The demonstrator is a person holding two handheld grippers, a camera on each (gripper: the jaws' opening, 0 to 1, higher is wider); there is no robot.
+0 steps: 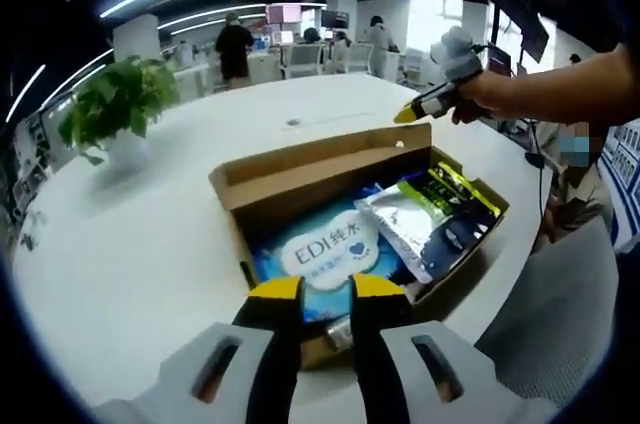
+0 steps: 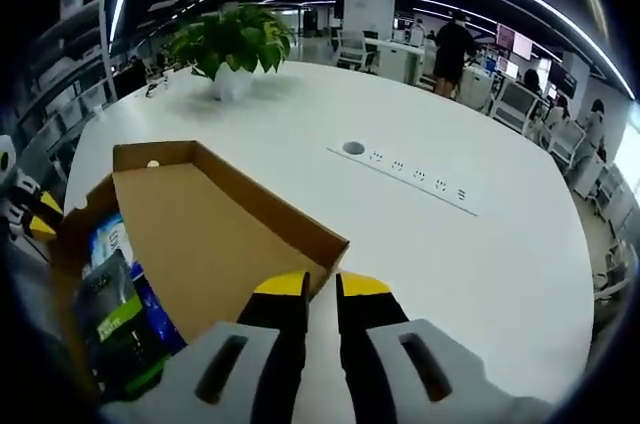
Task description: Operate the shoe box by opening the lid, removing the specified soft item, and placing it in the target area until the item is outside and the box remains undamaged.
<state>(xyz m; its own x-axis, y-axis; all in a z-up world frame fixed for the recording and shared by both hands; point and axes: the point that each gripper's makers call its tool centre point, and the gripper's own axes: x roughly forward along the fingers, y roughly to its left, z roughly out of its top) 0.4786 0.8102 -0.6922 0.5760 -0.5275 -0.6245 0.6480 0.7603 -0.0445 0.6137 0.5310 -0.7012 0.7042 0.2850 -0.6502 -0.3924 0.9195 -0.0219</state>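
- The box (image 1: 330,244), plain brown cardboard, sits on the white table (image 1: 140,234) near its edge, with its lid (image 2: 215,229) already swung back and standing open. So the opening step looks done.
- Nothing appears to be out yet: the contents lie inside, so removal and placing remain.
- Which item is the "specified soft" one I cannot tell. The likeliest is the blue pack (image 1: 325,259), a pliable, glossy wrapper with a white label reading "EDI", lying flat on the box floor.
- Leaning over its right side is a silver pouch (image 1: 425,224), crinkly foil with green and black print; it would probably need nudging aside or lifting first.
- The cardboard looks thin, with folded walls and flaps and no visible tears or dents.
- The left gripper (image 1: 327,287) hovers just over the near wall of the box, its yellow-tipped jaws slightly apart and empty.
- The right gripper (image 2: 322,285) sits at the lid's outer edge, jaws a narrow gap apart. Whether it touches the edge I cannot tell. In the left gripper view it shows beyond the box, held by a hand.
- The table is smooth, matte and rounded, with a strip of sockets (image 2: 415,177) set in it.
- A leafy plant (image 2: 232,39) in a white pot stands well apart.
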